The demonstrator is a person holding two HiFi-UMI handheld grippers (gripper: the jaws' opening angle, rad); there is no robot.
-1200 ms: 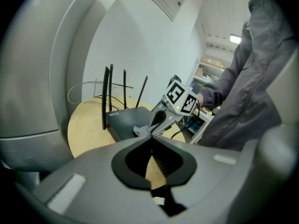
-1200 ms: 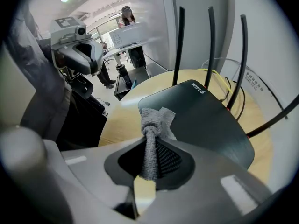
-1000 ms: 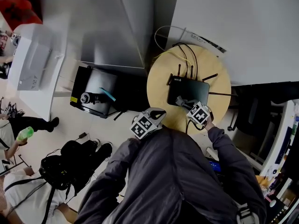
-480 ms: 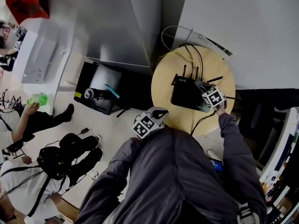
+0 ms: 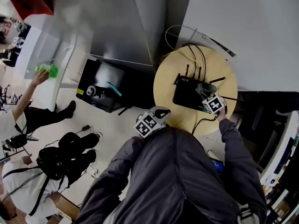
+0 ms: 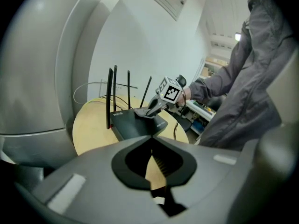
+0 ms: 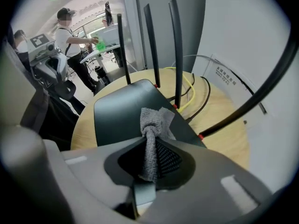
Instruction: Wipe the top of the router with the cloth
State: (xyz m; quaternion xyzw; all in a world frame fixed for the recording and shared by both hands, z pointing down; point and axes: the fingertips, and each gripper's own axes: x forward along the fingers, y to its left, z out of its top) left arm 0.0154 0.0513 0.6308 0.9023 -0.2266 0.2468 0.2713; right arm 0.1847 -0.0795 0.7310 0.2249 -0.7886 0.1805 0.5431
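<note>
A black router point(image 5: 189, 95) with several upright antennas point(image 7: 175, 50) lies on a round wooden table point(image 5: 168, 85). My right gripper point(image 5: 205, 94) is shut on a grey cloth point(image 7: 153, 124), whose bunched end rests on the router's top point(image 7: 124, 111) near its right side. In the left gripper view the cloth point(image 6: 141, 112) touches the router point(image 6: 133, 126) under the right gripper point(image 6: 148, 110). My left gripper point(image 5: 159, 113) hangs at the table's front-left edge, off the router; its jaws point(image 6: 151, 141) are shut and hold nothing.
Yellow and black cables point(image 5: 192, 52) trail behind the router to the wall. A black open case point(image 5: 105, 90) sits on the floor left of the table. People stand at far left, one holding a green object point(image 5: 46, 70). A black backpack point(image 5: 60, 160) lies on the floor.
The right gripper has dragged the cloth from the router's front middle across to its right side, then slightly back toward me. The left gripper has stayed put.
</note>
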